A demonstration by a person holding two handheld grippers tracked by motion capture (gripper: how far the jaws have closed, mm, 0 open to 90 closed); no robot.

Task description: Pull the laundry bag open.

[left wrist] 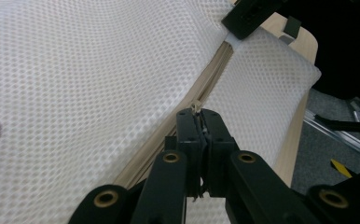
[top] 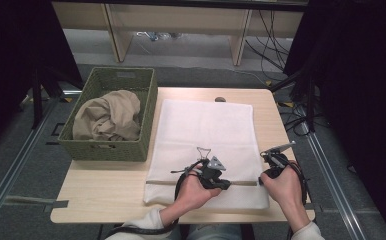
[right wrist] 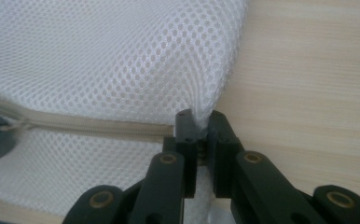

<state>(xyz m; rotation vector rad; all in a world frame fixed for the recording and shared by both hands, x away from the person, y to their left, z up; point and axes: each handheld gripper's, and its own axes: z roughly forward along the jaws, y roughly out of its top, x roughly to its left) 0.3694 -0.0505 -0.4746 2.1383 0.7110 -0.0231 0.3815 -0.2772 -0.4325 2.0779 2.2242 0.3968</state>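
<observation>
grey flooring and trailing cables are surrounding a light wooden bench (top: 106, 185), where a white mesh laundry bag (top: 206, 130) is lying flat beside a green woven basket (top: 146, 120) that is holding a crumpled beige cloth (top: 108, 116).

the work in hand looks like running the bag's zipper (top: 241, 183) along its beige track near the person's edge. the left tool (top: 216, 176) is sitting mid-bag, and in the left gripper view its jaws are closed on the small zipper pull (left wrist: 197, 108). the right tool (top: 267, 172) is pinching the mesh at the bag's right end: in the right gripper view its jaws are clamped on the bag corner (right wrist: 199, 122), just where the zipper track (right wrist: 99, 126) is ending.

to do this step well, i'd judge that the right tool should be keeping the fabric taut along the line of the track, pulling gently away from the left tool, so the mesh is not bunching ahead of the slider. the left tool should be drawing the pull straight along the teeth, low and level, not lifting it, since the tab is small and could be slipping out of the jaws. a slow, steady draw is suiting this thin mesh best.
</observation>
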